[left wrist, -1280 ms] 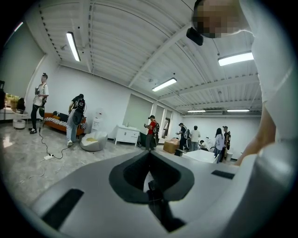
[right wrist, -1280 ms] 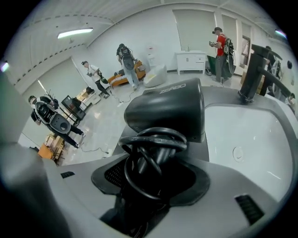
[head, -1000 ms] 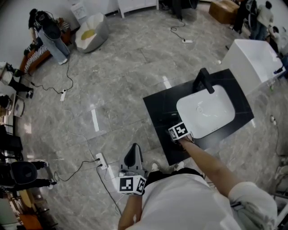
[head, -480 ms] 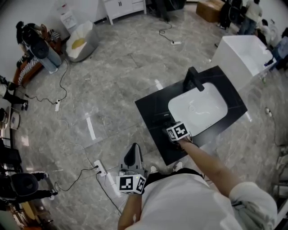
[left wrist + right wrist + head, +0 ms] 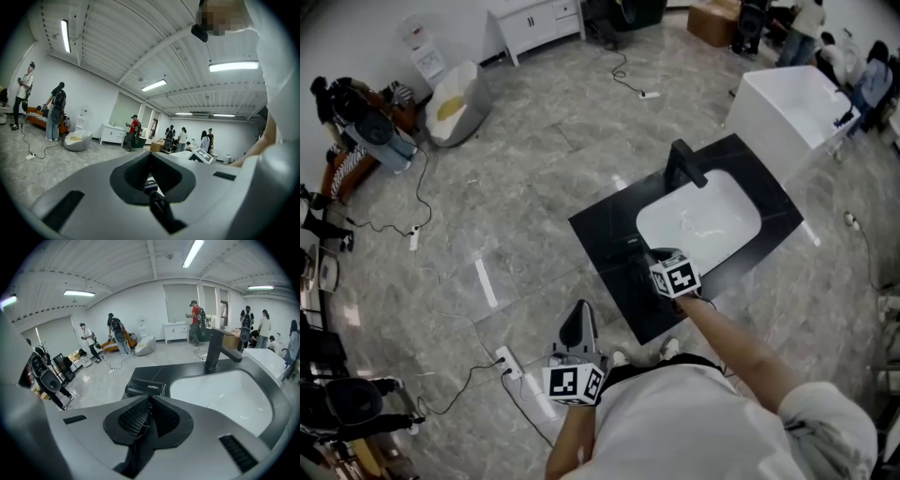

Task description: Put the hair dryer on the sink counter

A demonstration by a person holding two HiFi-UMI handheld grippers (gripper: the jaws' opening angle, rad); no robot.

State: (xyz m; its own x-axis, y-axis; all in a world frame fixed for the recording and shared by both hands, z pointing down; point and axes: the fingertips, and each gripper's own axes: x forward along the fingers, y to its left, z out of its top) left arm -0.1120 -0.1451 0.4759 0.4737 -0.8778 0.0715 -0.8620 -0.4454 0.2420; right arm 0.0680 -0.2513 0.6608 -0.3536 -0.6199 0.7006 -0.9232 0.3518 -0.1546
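- Black sink table [image 5: 602,236] carries the hair dryer [image 5: 146,388] beside the basin [image 5: 225,394]; placing looks done.
- Your right gripper [image 5: 149,404] fingers have just been closing and are pressed together, empty; left gripper [image 5: 151,187] likewise.
- Next: back away.

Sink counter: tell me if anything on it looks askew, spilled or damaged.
Nothing stands out. The hair dryer lies flat on the counter beside the basin; the faucet stands upright. No spill or damage shows.
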